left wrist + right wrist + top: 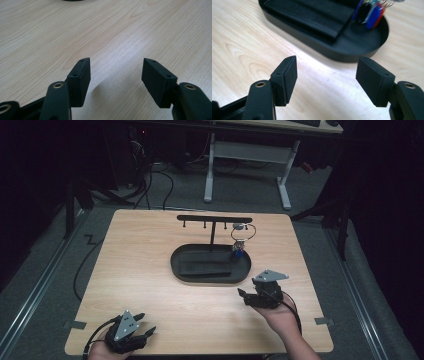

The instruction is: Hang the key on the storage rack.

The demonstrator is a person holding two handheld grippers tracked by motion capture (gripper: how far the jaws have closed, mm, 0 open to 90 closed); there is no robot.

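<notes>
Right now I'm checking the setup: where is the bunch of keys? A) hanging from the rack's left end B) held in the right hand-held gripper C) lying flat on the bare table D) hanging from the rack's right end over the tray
D: the bunch of keys hangs from the right end of the rack, over the black tray; both the right hand-held gripper and the left hand-held gripper are open and empty.

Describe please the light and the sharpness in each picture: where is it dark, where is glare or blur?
High view: table lit, the room around it nearly black. Left gripper view: jaws sharp, a soft shadow under them. Right gripper view: bright glare on the wood before the black tray; the keys are blurred.
</notes>
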